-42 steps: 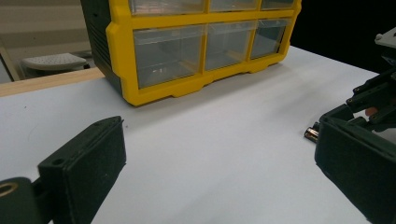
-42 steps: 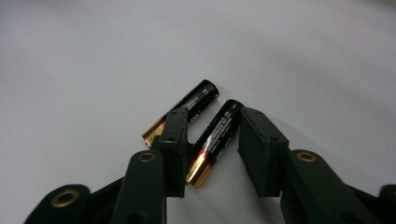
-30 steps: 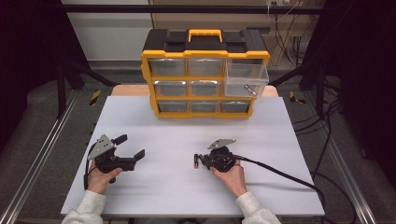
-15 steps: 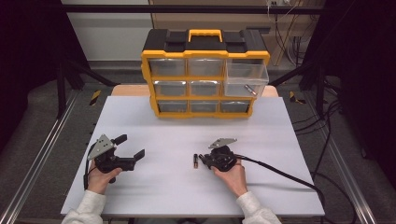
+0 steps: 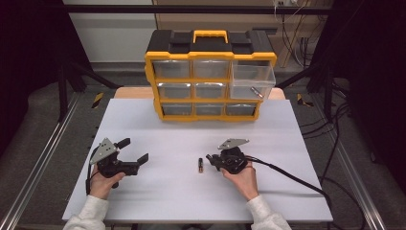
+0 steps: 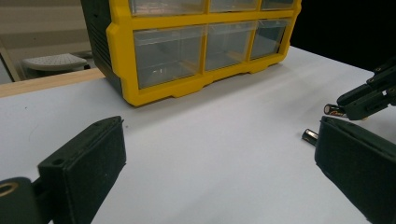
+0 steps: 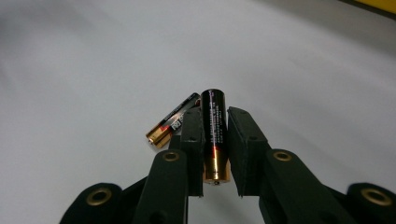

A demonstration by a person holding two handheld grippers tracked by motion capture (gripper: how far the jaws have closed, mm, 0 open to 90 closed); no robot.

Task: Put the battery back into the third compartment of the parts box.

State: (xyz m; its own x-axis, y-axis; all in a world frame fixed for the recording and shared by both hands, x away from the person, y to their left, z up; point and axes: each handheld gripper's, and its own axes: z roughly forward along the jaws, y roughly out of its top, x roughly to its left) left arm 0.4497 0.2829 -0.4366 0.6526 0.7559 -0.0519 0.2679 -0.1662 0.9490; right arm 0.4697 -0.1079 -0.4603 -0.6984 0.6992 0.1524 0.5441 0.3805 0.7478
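Note:
My right gripper (image 5: 211, 157) rests low on the white table (image 5: 287, 139), right of the middle, and is shut on a black-and-gold battery (image 7: 214, 135) that stands lengthwise between its pads. A second battery (image 5: 200, 165) of the same kind lies loose on the table just left of those jaws, also visible as the second battery (image 7: 172, 121) in the right gripper view. My left gripper (image 5: 135, 150) sits at the front left, open, with nothing between its fingers. From the left gripper view, the right gripper (image 6: 369, 95) and its held battery (image 6: 332, 109) appear at far right.
A yellow and black drawer cabinet (image 5: 210, 76) with clear drawers stands at the table's back centre. Its top right drawer (image 5: 252, 81) is pulled out and holds a small battery (image 5: 256, 92). The right gripper's cable (image 5: 292, 177) trails off to the right front.

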